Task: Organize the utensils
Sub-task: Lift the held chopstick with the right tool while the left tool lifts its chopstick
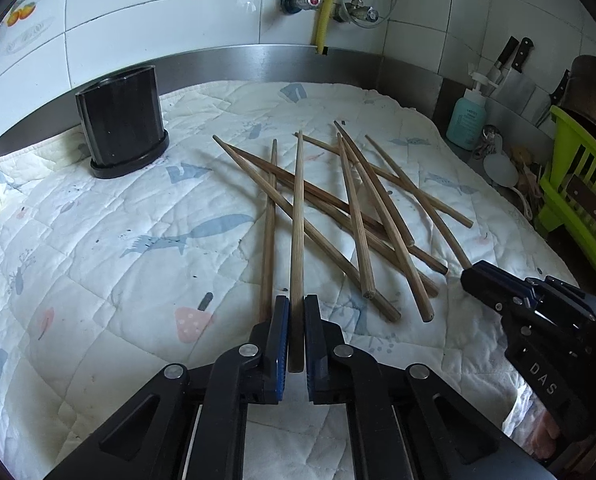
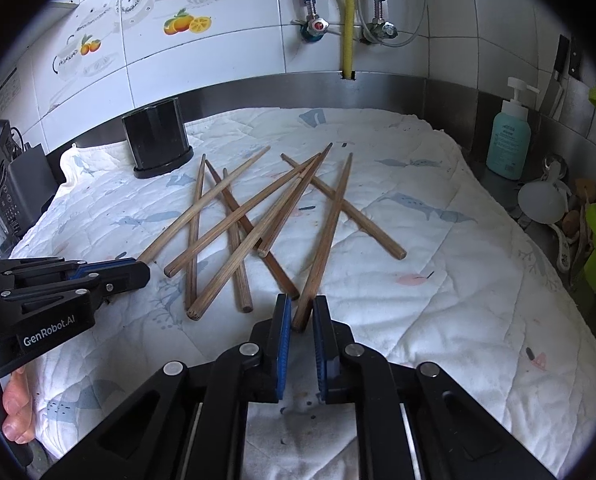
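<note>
Wooden chopsticks (image 1: 350, 216) lie crossed on the quilted cloth (image 1: 118, 264); left claw (image 1: 296, 336) and right claw (image 2: 301, 316) each pinch one stick's end. Lifting may drag neighbours or let sticks swivel.

The right gripper (image 2: 301, 314) pinches the near end of one wooden chopstick (image 2: 325, 240), while the other chopsticks (image 2: 234, 224) lie crossed on the quilted cloth (image 2: 438, 280), the black holder (image 2: 157, 142) standing beyond them.

About ten chopsticks (image 1: 353, 208) (overlapping, hard to count), one black holder (image 1: 122, 120).
</note>
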